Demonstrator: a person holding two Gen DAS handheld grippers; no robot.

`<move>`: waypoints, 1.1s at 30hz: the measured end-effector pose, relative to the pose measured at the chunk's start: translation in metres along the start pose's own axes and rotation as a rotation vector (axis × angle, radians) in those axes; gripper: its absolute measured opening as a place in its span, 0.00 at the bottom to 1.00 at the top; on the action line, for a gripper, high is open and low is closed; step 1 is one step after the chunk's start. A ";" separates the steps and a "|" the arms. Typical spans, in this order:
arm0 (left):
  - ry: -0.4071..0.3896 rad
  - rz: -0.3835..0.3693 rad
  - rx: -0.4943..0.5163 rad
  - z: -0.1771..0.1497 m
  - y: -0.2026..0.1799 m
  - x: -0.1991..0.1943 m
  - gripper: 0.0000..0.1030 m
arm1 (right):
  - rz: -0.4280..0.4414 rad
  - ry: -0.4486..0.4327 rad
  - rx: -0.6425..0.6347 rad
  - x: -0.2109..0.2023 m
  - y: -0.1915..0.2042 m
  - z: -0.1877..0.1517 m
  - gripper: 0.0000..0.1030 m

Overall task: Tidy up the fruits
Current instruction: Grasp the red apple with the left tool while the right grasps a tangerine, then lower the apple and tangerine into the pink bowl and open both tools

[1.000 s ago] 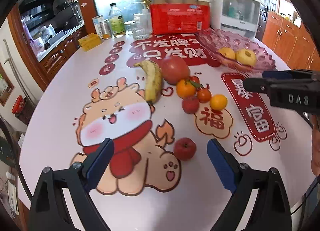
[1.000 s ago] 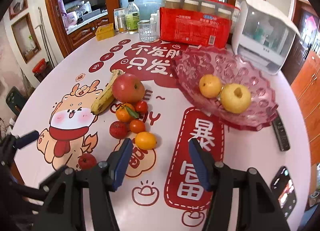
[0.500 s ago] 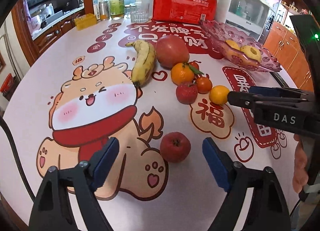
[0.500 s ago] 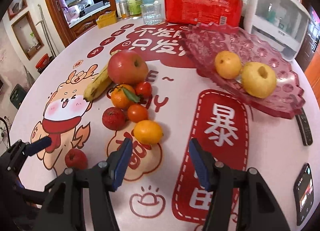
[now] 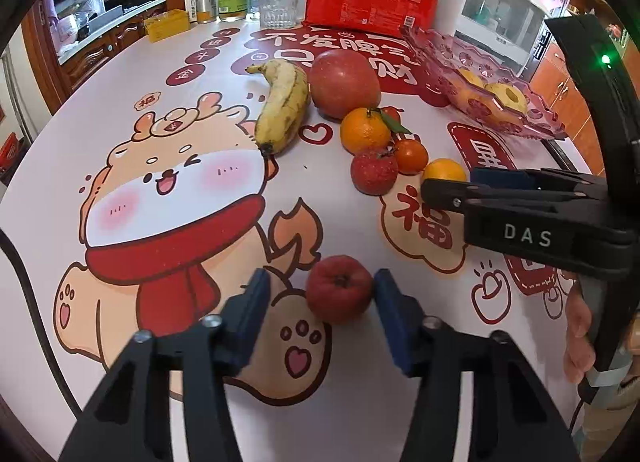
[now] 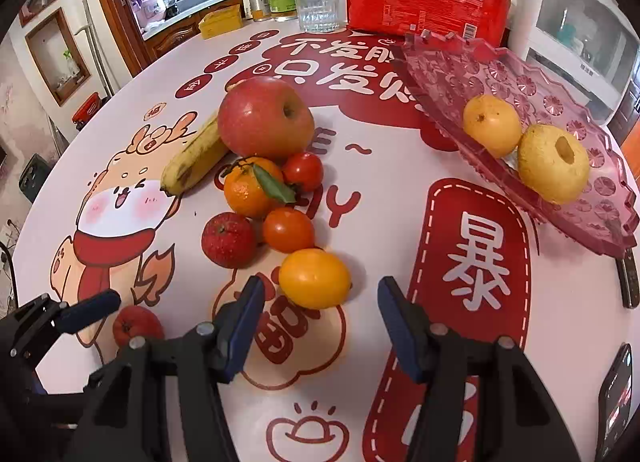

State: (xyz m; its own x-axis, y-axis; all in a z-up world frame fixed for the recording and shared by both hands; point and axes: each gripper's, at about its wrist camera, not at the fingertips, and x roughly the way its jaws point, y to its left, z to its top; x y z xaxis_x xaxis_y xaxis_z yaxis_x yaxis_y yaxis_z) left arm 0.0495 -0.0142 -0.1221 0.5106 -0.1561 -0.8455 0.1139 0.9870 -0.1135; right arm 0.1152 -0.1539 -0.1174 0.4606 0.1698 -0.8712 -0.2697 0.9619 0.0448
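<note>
The left gripper [image 5: 322, 294] brackets the small red fruit [image 5: 340, 288] at the 6 o'clock area of the left wrist view; the fingers are apart, with the right pad touching or almost touching the fruit's side and a clear gap at the left pad, so the grasp is judged not yet closed. This fruit sits alone on the cartoon-printed table cover [image 5: 120, 94], well apart from the main cluster, which makes it an unobstructed first pick. The right gripper [image 6: 320, 302] has its fingers spread wide, with the yellow-orange citrus [image 6: 315, 278] just ahead of the gap, nearer the left pad; the wide opening gives clearance for the round body. That citrus is the nearest member of the cluster, which runs toward 11 o'clock: tomatoes, a red hawthorn-like fruit [image 6: 228, 240], a leafed mandarin [image 6: 252, 186], a large apple [image 6: 266, 118] and a banana [image 6: 196, 156]. The pink glass fruit plate [image 6: 600, 186] lies at 2 o'clock and holds two yellow fruits, marking it as the probable destination. Both picks are judged to be at the approach stage.
</note>
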 end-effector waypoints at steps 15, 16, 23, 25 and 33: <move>-0.014 -0.020 -0.025 -0.004 0.007 -0.007 0.31 | 0.063 -0.018 0.018 -0.013 0.005 -0.005 0.35; -0.021 -0.018 -0.028 -0.004 0.008 -0.013 0.31 | 0.063 -0.025 0.022 -0.019 0.006 -0.006 0.35; -0.104 -0.042 -0.035 -0.013 0.014 -0.059 0.31 | 0.042 -0.096 0.013 -0.070 0.019 -0.017 0.34; -0.115 -0.048 -0.032 -0.015 0.014 -0.070 0.31 | 0.029 -0.114 0.021 -0.086 0.022 -0.022 0.34; -0.174 -0.086 -0.001 0.018 0.006 -0.123 0.31 | -0.037 -0.165 0.066 -0.151 0.012 -0.009 0.34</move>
State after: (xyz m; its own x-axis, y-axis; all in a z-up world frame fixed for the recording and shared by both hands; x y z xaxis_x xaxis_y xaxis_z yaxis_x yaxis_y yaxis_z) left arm 0.0025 0.0100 -0.0091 0.6389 -0.2439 -0.7296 0.1622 0.9698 -0.1822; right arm 0.0349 -0.1699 0.0099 0.6034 0.1613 -0.7810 -0.1959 0.9793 0.0509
